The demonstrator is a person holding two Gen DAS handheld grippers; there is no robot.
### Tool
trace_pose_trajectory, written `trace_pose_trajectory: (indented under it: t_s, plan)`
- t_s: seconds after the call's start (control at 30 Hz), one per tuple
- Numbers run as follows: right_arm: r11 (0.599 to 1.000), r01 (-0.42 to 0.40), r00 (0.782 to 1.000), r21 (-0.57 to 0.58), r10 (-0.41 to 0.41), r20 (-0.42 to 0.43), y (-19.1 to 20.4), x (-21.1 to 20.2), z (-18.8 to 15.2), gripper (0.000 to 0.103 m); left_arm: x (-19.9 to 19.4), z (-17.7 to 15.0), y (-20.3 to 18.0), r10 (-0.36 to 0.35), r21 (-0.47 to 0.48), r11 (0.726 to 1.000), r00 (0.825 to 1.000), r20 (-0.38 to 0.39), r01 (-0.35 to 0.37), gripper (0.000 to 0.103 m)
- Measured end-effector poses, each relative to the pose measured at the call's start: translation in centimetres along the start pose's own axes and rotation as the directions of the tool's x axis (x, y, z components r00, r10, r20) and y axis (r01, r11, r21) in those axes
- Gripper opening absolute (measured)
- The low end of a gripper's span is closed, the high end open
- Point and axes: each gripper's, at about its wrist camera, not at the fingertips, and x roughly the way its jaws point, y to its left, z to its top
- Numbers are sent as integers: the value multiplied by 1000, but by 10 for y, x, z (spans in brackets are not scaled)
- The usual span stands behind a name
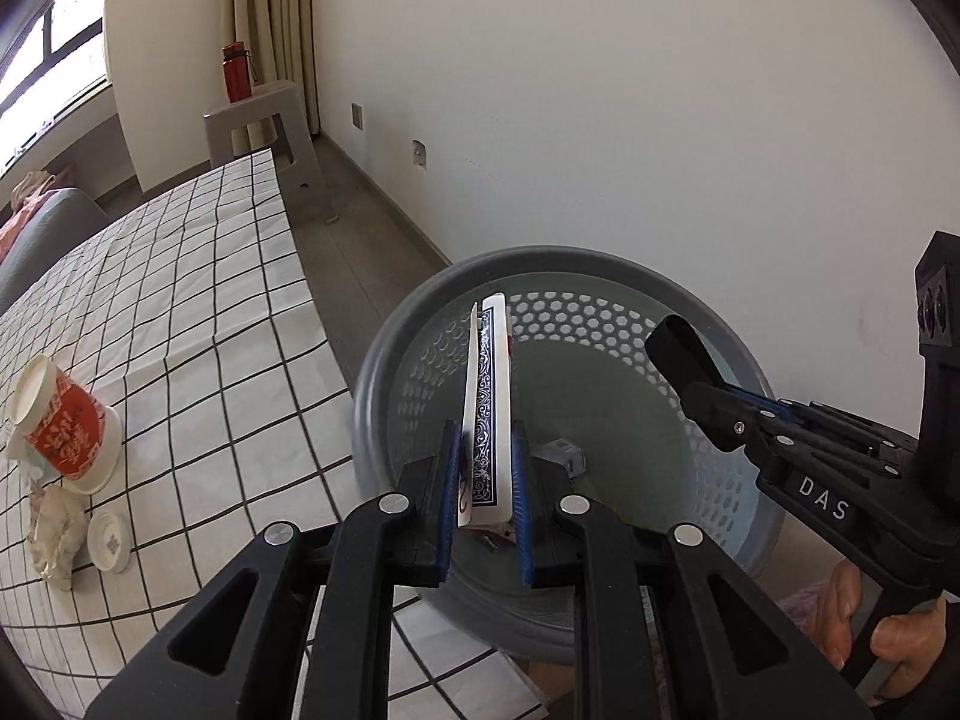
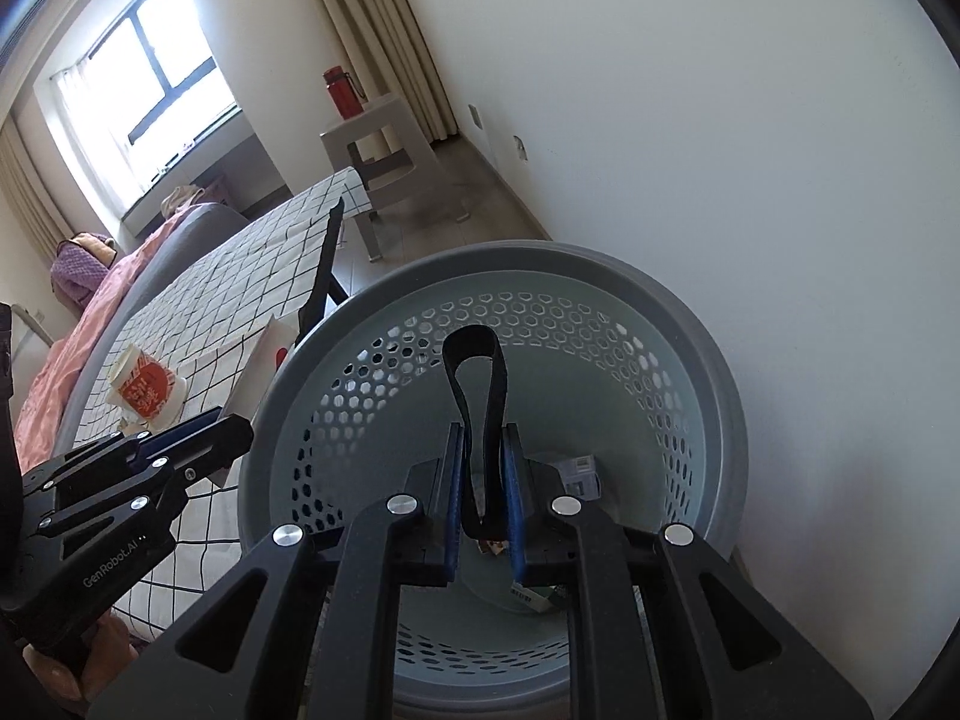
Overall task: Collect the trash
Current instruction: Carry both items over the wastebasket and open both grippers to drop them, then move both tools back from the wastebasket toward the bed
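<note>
A grey perforated trash basket (image 1: pixel 384 360) stands on the floor beside the table; it also shows in the right wrist view (image 2: pixel 678 324). My left gripper (image 1: pixel 485 483) is shut on playing cards (image 1: pixel 487 396) with a blue patterned back, held upright over the basket's mouth. My right gripper (image 2: pixel 485 480) is shut on a black looped strap (image 2: pixel 480 396), also over the basket, and it shows in the left wrist view (image 1: pixel 720 414). Small bits of trash (image 2: pixel 579 471) lie at the basket's bottom.
A table with a checked cloth (image 1: pixel 198 300) lies left of the basket. On it are a tipped red-and-white paper cup (image 1: pixel 63 420), crumpled paper (image 1: pixel 54 534) and a small white lid (image 1: pixel 109 542). A stool (image 1: pixel 264 120) with a red bottle (image 1: pixel 236 72) stands by the far wall.
</note>
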Motion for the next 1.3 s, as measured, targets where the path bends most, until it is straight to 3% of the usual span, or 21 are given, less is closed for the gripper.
trace_pose_trajectory:
  t_s: [0.17,0.2,0.23,0.3,0.4,0.73,1.3]
  plan:
    - [1000,7,1000,9,-7,3,-5,-1,0,15,10,3,-4,-9,2,1000,1000,-16,9,16]
    - [1000,5,1000,12,-5,3,-6,-1,0,18,10,3,-5,-9,4,1000,1000,-15,9,20]
    - [1000,7,1000,15,-7,4,-6,-1,0,21,10,3,-4,-8,6,1000,1000,-16,8,31]
    - [1000,12,1000,19,-12,13,-6,-2,0,36,9,3,-1,4,7,1000,1000,-9,-4,42]
    - [1000,21,999,19,-22,36,-6,-7,0,50,6,2,3,7,-8,1000,1000,-9,-8,46]
    - [1000,24,999,10,-24,26,-4,-5,-2,51,-6,-3,10,28,-30,999,1000,6,-28,54]
    - [999,21,999,-26,-20,30,11,-3,-2,64,-21,-14,24,66,-68,996,998,21,-65,61]
